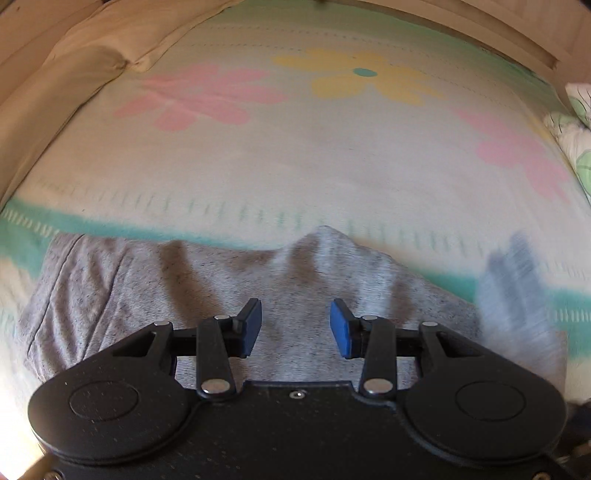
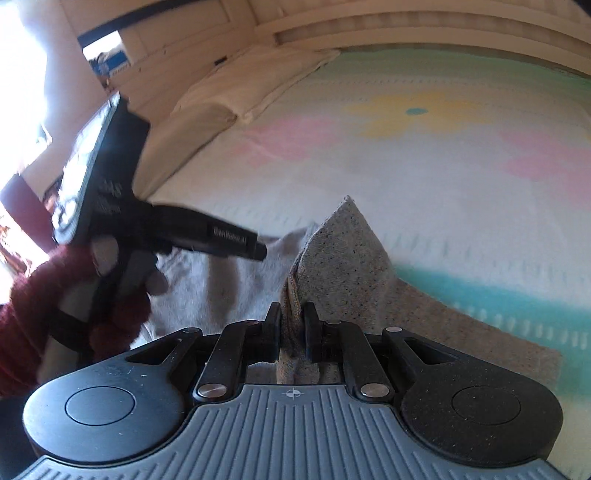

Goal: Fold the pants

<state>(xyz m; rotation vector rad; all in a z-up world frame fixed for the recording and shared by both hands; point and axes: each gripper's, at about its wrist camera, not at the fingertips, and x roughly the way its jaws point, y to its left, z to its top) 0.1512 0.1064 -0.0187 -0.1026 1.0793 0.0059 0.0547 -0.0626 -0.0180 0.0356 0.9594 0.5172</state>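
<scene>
Grey marled pants (image 1: 221, 295) lie rumpled on a flowered bedspread (image 1: 295, 147), along its turquoise band. My left gripper (image 1: 295, 328) hovers over the cloth, open; its blue pads (image 1: 341, 332) stand apart with nothing pinched between them. In the right wrist view my right gripper (image 2: 291, 325) is shut on a bunched fold of the pants (image 2: 343, 251), which rises in a peak past the fingers. The left gripper (image 2: 255, 245) shows there at the left, held by a hand in a dark red sleeve (image 2: 22, 314). A blurred bluish-grey shape (image 1: 506, 273) streaks over the pants' right end.
Beige bedding (image 1: 74, 74) is heaped along the left side of the bed, seen again as beige bedding (image 2: 221, 103) in the right wrist view. A green-patterned pillow (image 1: 576, 140) sits at the right edge. A wooden bed frame (image 1: 517, 33) runs along the far side.
</scene>
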